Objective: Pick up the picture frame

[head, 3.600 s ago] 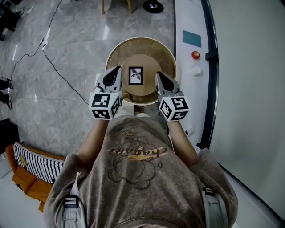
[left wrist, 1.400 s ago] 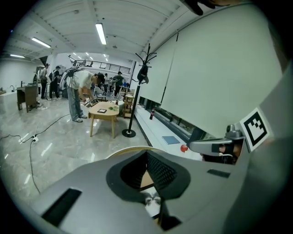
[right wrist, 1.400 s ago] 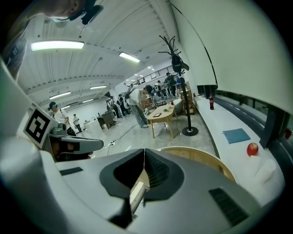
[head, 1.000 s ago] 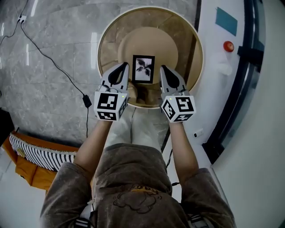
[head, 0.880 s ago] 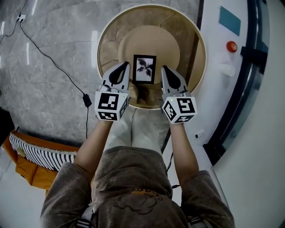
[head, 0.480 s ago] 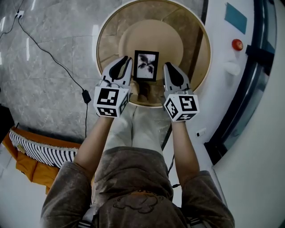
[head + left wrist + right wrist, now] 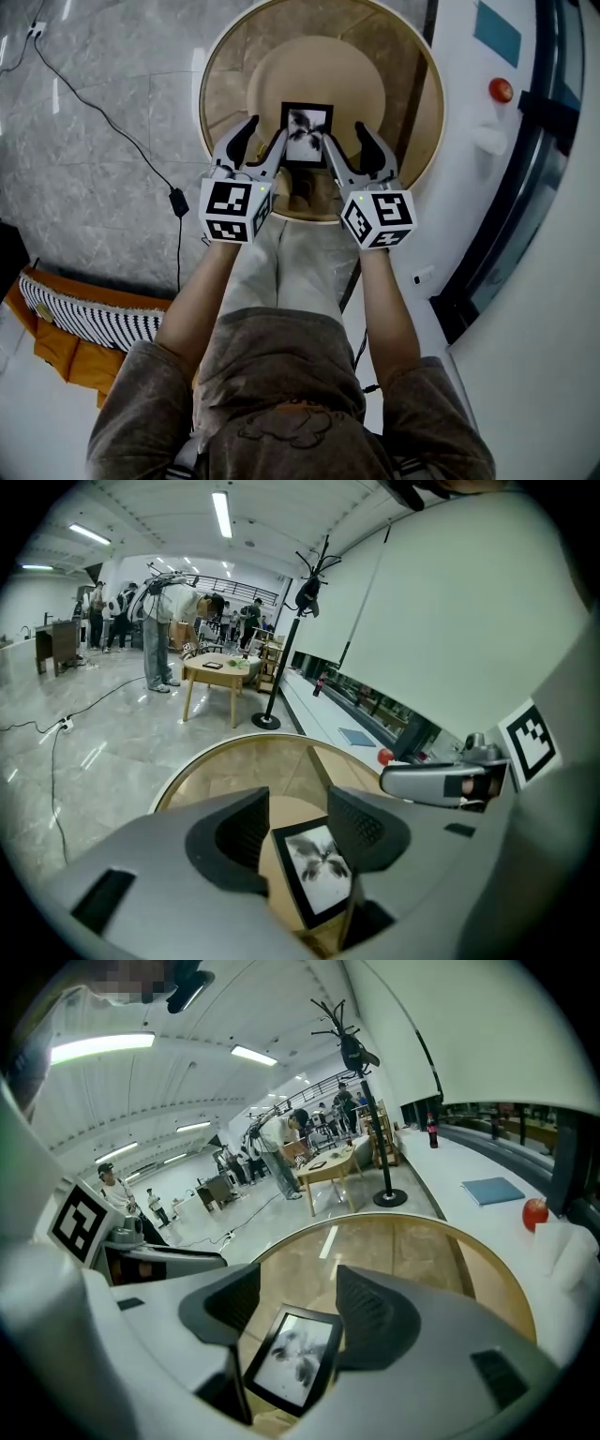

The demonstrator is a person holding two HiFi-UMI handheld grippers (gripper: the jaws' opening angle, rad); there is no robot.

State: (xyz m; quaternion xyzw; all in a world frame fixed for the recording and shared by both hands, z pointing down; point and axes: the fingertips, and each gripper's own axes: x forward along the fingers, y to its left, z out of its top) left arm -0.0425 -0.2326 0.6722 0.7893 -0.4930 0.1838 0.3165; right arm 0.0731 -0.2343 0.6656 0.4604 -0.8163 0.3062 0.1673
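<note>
The picture frame (image 7: 307, 132), black-edged with a dark flower print, lies on the raised middle disc of a round wooden table (image 7: 221, 62). My left gripper (image 7: 265, 141) is at the frame's left edge and my right gripper (image 7: 345, 141) at its right edge, each with its inner finger beside the frame. Both sets of jaws are opening and stand wide. In the left gripper view the picture frame (image 7: 314, 872) shows low in the gap of the left gripper (image 7: 298, 822), with no pad pressing it. The right gripper (image 7: 295, 1302) likewise frames the picture frame (image 7: 291, 1358) without touching.
A white counter (image 7: 469, 187) with a red button (image 7: 501, 90) runs along the right. A black cable (image 7: 112, 122) crosses the stone floor on the left. A striped cushion (image 7: 84, 319) lies at lower left. Far off stand a wooden table (image 7: 217, 672), people and a coat stand (image 7: 281, 649).
Both grippers' jaws went from shut to wide open. Both hands sank and edged closer to the frame's sides. The frame has not moved.
</note>
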